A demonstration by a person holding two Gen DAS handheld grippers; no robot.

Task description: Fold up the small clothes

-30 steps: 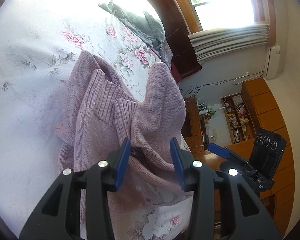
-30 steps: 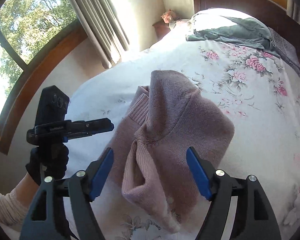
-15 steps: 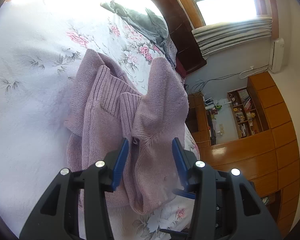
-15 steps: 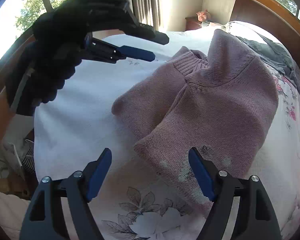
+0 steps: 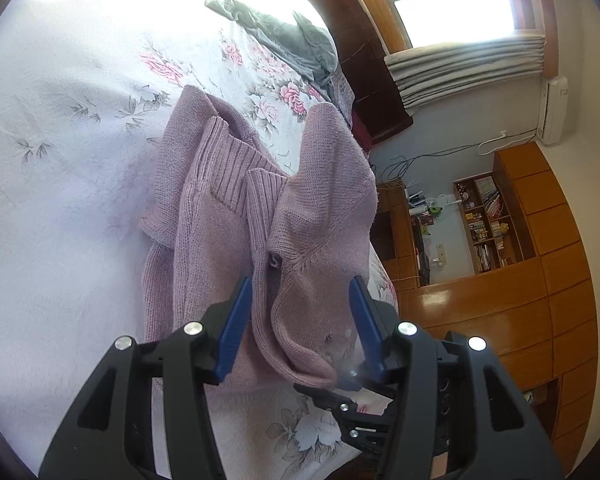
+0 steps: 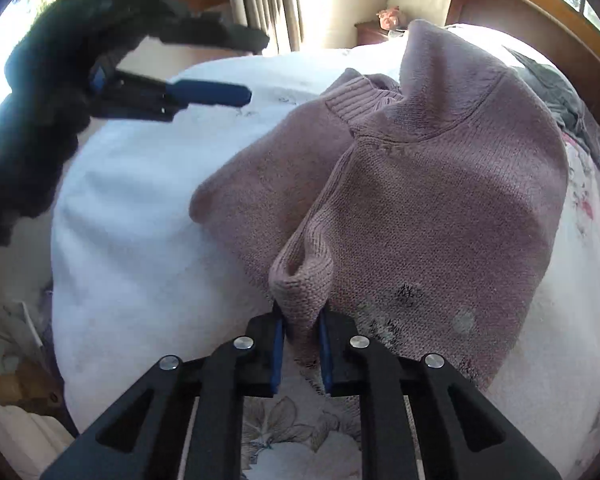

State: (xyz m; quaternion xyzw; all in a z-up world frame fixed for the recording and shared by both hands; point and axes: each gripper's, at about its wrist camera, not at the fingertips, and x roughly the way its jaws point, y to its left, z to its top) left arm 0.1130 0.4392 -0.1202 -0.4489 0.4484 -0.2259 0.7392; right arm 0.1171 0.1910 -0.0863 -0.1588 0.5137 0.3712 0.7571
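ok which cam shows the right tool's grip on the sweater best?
Right wrist: the right tool is shut on a bunched sweater edge, close up. Left wrist shows only part of that tool, low, beneath the left one; the grip is hidden.

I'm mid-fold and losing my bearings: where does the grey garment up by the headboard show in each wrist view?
Left wrist view: the grey garment lies at top centre, on the floral bedspread, beyond the pink sweater.
Right wrist view: the grey garment peeks out at the right edge, mostly hidden behind the raised sweater.
Shared landmark: the dark wooden headboard just past the garment.
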